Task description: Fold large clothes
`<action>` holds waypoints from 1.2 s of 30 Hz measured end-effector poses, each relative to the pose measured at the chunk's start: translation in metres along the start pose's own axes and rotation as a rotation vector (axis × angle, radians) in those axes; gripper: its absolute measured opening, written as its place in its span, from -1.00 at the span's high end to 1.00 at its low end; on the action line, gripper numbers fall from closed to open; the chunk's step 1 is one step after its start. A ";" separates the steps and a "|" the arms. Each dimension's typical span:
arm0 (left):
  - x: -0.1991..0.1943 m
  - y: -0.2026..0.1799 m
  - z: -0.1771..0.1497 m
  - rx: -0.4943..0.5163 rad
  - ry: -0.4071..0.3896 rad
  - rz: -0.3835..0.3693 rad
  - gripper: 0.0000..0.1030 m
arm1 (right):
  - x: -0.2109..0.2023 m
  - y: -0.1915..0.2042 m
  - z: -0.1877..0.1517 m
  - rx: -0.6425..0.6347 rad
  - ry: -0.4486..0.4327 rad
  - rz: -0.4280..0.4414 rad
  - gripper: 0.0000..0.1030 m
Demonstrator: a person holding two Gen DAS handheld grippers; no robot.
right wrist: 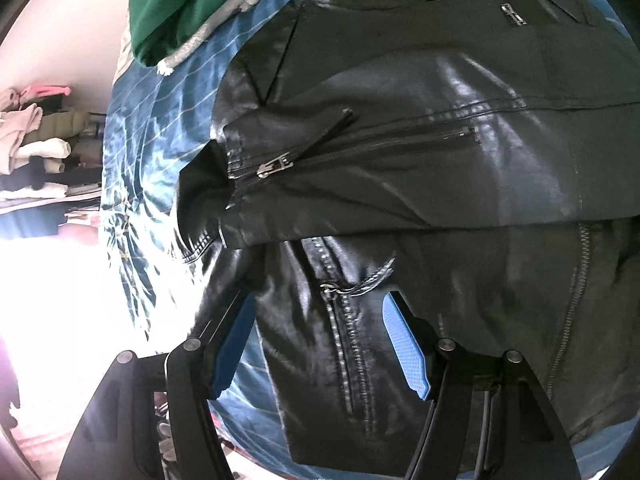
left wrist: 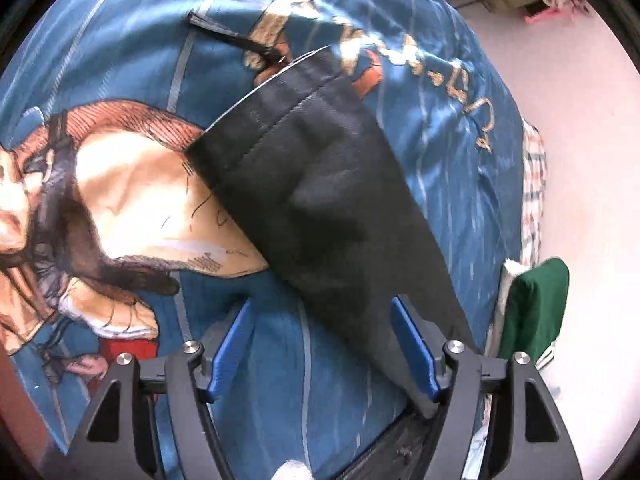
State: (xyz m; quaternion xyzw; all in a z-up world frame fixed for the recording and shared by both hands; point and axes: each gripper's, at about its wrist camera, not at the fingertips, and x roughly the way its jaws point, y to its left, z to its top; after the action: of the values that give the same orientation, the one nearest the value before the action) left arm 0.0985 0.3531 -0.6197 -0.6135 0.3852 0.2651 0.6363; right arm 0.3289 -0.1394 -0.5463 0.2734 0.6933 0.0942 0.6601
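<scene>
While the black leather jacket [right wrist: 420,168] lies spread on a bed, both claws point down at it. The bed has a blue bedspread [left wrist: 360,20] with a big printed picture of a figure in tan and brown. In the left wrist view, a black sleeve [left wrist: 320,184] of the jacket runs from the middle of the picture down toward 5 o'clock. It gets thin near the bottom and passes over the right blue pad [left wrist: 412,352]. The left claw [left wrist: 320,320] is spread apart. The sleeve sits between its pads, but I see no squeeze on it.

In the right wrist view, the jacket fills most of the picture. A sleeve cuff with a silver zipper pull [right wrist: 274,168] lies across the middle, on top of the jacket body. Another zipper [right wrist: 340,336] runs down between the pads. The right claw [right wrist: 320,340] is spread wide over the jacket edge, and its pads do not pinch it.

Other things sit near. A green garment [right wrist: 180,4] with a grey trim lies on the bed at 11 o'clock in the right view, just beside the jacket's shoulder. In the left view it shows at 4 o'clock [left wrist: 536,308], at the bed's edge. Stacks of folded clothes [right wrist: 36,136] sit on shelves at 9 o'clock, well apart from the bed. The pale floor [left wrist: 580,140] is past the bed at 3 o'clock.
</scene>
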 end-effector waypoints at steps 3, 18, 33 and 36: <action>0.016 -0.009 0.016 -0.024 -0.059 0.037 -0.32 | 0.000 -0.005 0.002 0.019 -0.012 0.000 -0.33; 0.012 -0.171 0.055 0.488 -0.331 0.246 0.84 | 0.046 0.045 0.053 -0.016 -0.113 -0.015 0.47; -0.033 -0.320 -0.075 1.048 -0.450 0.174 0.90 | 0.014 0.050 0.051 -0.143 -0.212 -0.618 -0.50; -0.022 -0.344 -0.127 1.209 -0.403 0.123 0.91 | 0.001 0.029 0.054 -0.125 -0.233 -0.654 -0.55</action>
State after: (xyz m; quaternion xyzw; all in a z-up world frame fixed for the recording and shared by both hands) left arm 0.3438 0.1942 -0.3966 -0.0614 0.3739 0.1473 0.9136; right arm 0.3884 -0.1275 -0.5389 0.0045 0.6571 -0.1117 0.7455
